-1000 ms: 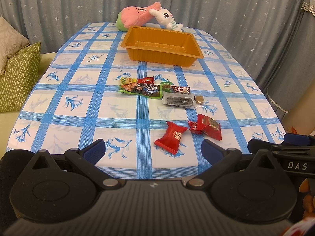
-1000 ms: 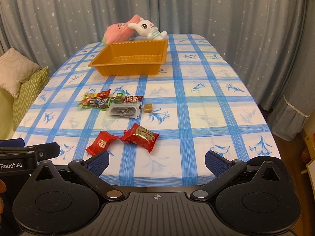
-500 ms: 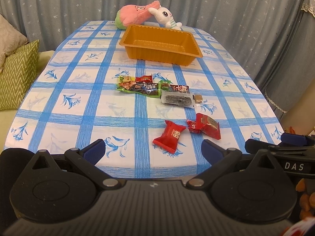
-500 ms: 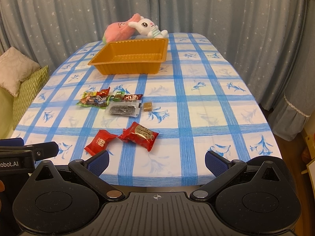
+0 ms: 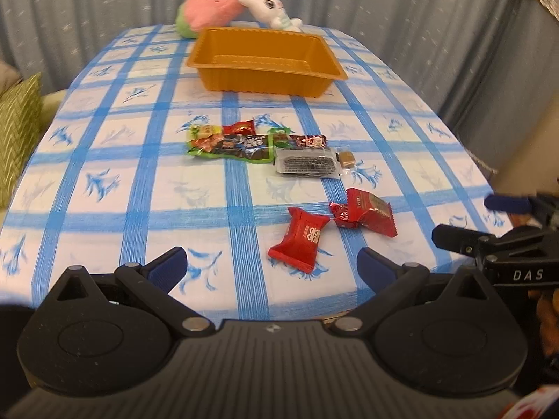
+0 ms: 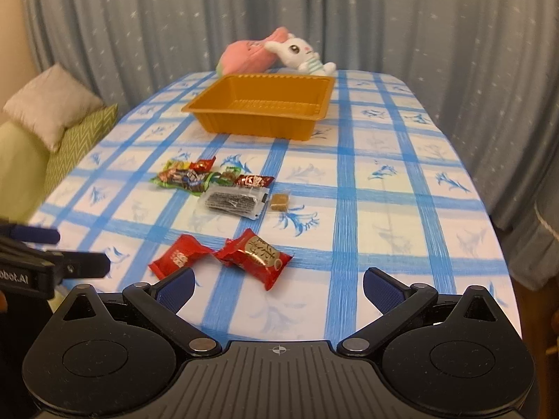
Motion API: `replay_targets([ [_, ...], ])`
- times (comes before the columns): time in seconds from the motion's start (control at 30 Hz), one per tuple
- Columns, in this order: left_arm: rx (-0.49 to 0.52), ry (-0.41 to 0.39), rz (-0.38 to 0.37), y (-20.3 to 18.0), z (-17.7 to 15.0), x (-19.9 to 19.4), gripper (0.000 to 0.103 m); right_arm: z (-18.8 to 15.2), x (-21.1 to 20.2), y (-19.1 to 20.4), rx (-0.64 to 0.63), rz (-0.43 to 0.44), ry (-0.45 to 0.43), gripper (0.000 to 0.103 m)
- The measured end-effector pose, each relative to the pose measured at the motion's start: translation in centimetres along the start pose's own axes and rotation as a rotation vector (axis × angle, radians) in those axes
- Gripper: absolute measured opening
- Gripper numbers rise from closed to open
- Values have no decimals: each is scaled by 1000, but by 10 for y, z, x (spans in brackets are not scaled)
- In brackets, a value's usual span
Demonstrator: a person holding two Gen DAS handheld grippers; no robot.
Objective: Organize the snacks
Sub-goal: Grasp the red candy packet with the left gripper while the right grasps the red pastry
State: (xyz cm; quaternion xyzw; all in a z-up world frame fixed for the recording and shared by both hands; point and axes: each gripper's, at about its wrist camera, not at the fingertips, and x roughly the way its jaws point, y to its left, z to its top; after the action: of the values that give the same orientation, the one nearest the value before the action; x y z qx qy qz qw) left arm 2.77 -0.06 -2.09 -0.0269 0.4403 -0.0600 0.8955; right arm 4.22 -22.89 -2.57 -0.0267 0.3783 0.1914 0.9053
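Two plush toys, a pink one (image 6: 246,56) and a white bunny (image 6: 301,52), lie touching before grey curtains (image 6: 419,17). A green cushion (image 6: 78,136) sits left of the table.

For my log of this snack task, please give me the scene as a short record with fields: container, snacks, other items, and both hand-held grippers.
container: orange tray, empty, far half of the table
snacks nearest: two red packets, red square packet and red gold-label packet, side by side
snacks middle: green candy bag, clear dark-strip packet, small brown candy
other items: plush rabbit and pink plush behind the tray
left hand-held gripper: open, holding nothing
right hand-held gripper: open, holding nothing
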Motion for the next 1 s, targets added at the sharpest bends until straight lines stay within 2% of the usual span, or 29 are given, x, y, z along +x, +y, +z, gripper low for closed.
replay_targets([
  [0.1,77,14,-7,-2,8,14,101,5,11,-1,-78,29,16,102],
  [0.13,101,22,-11,-2,10,18,96,7,15,-1,-104,41,20,102],
  [0.23,164,46,-24,-2,16,33,92,14,30,-1,-183,82,45,86],
  [0.4,237,86,-69,-2,24,55,87,23,57,-2,-328,154,90,77],
  [0.53,264,124,-87,-4,25,74,82,27,83,1,-420,198,146,63],
  [0.7,285,158,-108,-8,27,90,77,27,109,5,-467,197,185,57],
  [0.73,292,160,-107,-9,27,93,73,27,113,6,-471,196,192,53],
  [0.83,309,160,-115,-12,29,99,65,26,121,7,-467,197,207,33],
  [1.0,341,167,-142,-21,28,108,53,26,122,2,-400,190,206,29],
])
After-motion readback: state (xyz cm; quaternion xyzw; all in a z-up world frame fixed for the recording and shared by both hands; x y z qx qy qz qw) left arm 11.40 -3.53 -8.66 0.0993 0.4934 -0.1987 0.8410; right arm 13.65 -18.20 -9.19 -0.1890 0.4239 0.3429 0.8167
